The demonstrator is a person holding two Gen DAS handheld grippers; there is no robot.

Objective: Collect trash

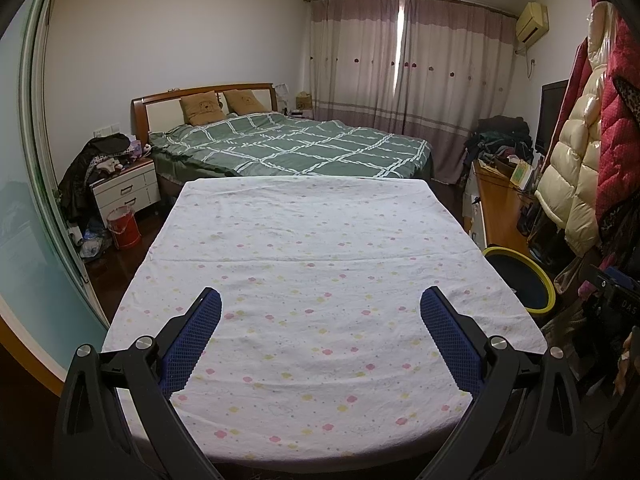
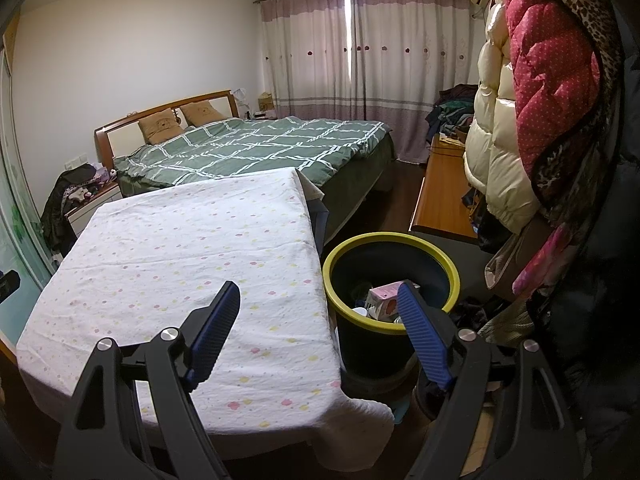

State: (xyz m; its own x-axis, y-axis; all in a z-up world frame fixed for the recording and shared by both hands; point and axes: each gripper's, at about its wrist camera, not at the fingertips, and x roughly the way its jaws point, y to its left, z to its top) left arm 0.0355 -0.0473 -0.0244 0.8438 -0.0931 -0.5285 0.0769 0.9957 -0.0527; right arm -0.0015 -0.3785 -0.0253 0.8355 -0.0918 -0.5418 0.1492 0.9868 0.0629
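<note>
A dark trash bin with a yellow-green rim stands on the floor at the right of a table covered with a white flowered cloth. Inside the bin lie a pink carton and other trash. My right gripper is open and empty, above the table's right edge and the bin's near rim. My left gripper is open and empty over the near part of the cloth. The bin shows at the right in the left wrist view.
A bed with a green checked cover lies beyond the table. A nightstand and a red bucket stand at the left. Hanging coats and a wooden desk crowd the right side.
</note>
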